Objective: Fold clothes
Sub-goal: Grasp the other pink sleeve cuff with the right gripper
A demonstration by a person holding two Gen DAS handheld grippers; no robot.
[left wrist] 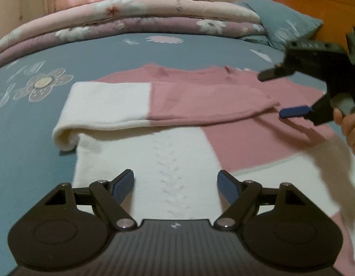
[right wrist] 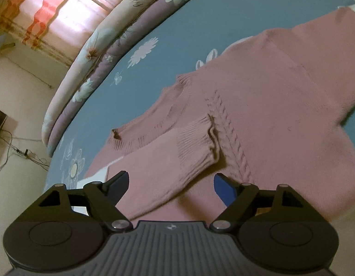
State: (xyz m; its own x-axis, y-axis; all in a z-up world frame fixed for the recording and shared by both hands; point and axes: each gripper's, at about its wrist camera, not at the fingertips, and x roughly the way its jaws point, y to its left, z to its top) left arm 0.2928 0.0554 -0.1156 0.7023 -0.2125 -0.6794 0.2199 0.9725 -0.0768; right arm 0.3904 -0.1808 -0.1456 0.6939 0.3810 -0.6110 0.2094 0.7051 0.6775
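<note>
My left hand-held gripper (left wrist: 176,185) hung with its jaws apart, holding nothing, above the white part of the pink-and-white sweater (left wrist: 200,124). The sweater lay flat on the bed (left wrist: 27,138), one sleeve (right wrist: 177,156) folded across its chest, toward the bed's middle. My right hand-held gripper (right wrist: 170,188) stood apart too, empty, over that sleeve's cuff.

Someone's bedroom at home, no doubt about it

The bed (left wrist: 39,138) has a blue-grey flower-print sheet, with folded floral quilts (left wrist: 131,23) stacked along its far edge and a blue pillow (left wrist: 287,20) up against an orange wooden headboard (left wrist: 315,2). Behind the bed there's a window with pink curtains (right wrist: 46,7), and cables (right wrist: 18,149) trail on the floor beside it.
</note>
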